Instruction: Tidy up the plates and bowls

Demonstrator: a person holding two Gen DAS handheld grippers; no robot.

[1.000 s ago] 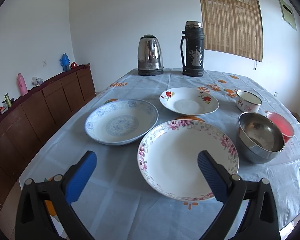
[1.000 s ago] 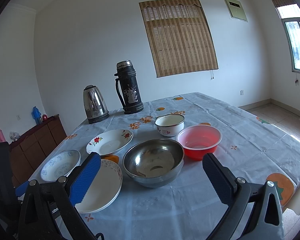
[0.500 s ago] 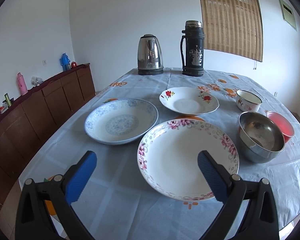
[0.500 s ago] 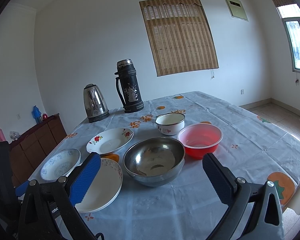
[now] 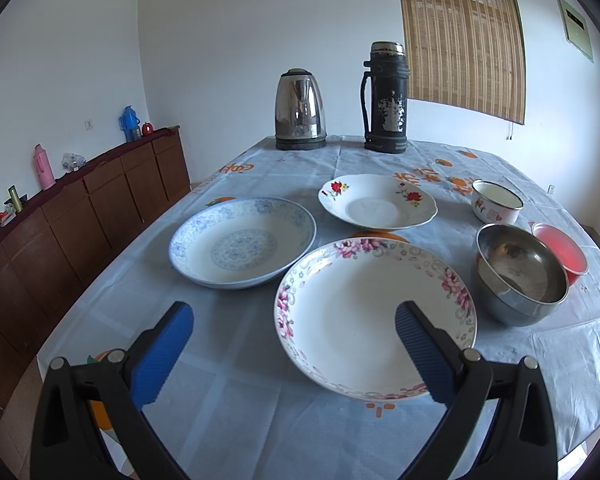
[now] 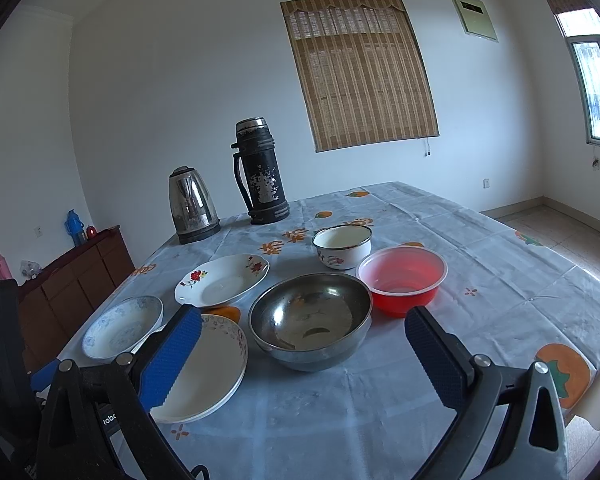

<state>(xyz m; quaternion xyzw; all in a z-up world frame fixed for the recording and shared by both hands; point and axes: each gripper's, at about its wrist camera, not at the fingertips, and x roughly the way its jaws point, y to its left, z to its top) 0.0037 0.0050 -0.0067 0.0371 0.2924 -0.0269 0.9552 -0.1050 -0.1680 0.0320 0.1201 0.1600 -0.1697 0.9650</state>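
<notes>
Nothing has moved: both the left gripper [image 5: 294, 322] and right gripper [image 6: 303, 330] hover wide open and empty, with plates [image 5: 374, 314] and bowls [image 6: 310, 316] unstacked on the bench [image 6: 500, 280].

Very little here can be read. On the black frame of the right gripper [image 6: 302, 354], low at its left side, white letters spell "robo" [image 6: 109, 419] before the edge cuts the word off. The tablecloth [image 6: 480, 248] carries orange characters ahead of that gripper, just this side of the black thermos [image 6: 262, 172], and another orange group near its far-left edge [image 5: 236, 168] as seen from the left gripper; they look like Chinese script but are too small and warped to make out. The enamel bowl [image 6: 342, 246] has a printed panel on its side, illegible.
</notes>
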